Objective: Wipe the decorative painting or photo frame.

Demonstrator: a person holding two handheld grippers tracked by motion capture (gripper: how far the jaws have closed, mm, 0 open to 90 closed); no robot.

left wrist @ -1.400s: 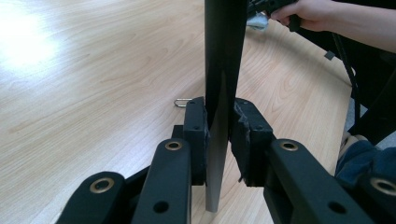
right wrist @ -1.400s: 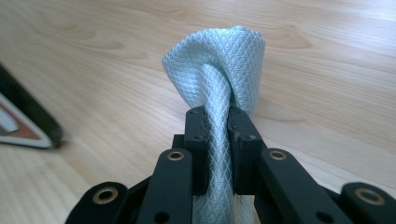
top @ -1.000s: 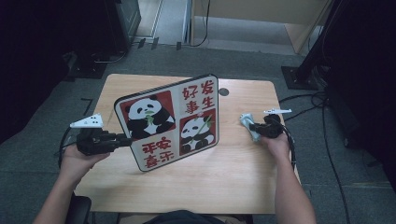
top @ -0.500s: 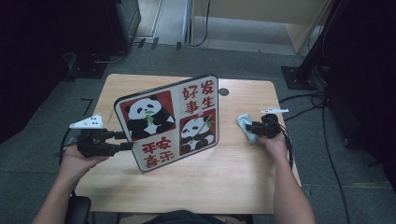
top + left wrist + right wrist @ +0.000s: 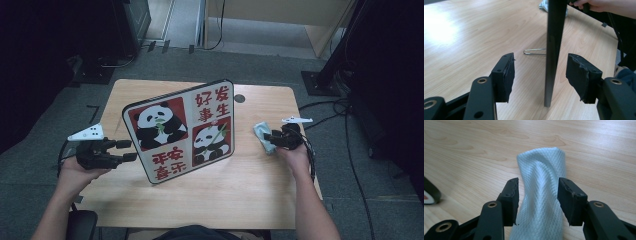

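Near the middle of the bench (image 5: 240,195), the panda picture board (image 5: 180,131) is standing upright, leaning back on a thin wire stand (image 5: 534,51) behind it. Just beside the board's near left edge, the left hand-held gripper (image 5: 127,150) is hovering released: its jaws have just been opening, and in the left gripper view the board's dark edge (image 5: 552,50) is sitting between the pads without either pad (image 5: 507,75) touching it. Well to the right of the board, a pale blue woven cloth (image 5: 262,136) is lying bunched on the wood, and the right hand-held gripper (image 5: 267,136) is straddling it; those jaws have also just been opening, so the cloth (image 5: 541,202) is lying loosely between them, apparently let go, though one pad may be brushing the fabric. With nothing gripping the board, it is depending on that slim stand alone, so a stray nudge from a jaw tip while the left hand is pulling away could tip it flat or slide it across the smooth wood. Likewise, the rough, worn pad (image 5: 570,200) could be snagging the weave, dragging the cloth along as the right hand lifts.
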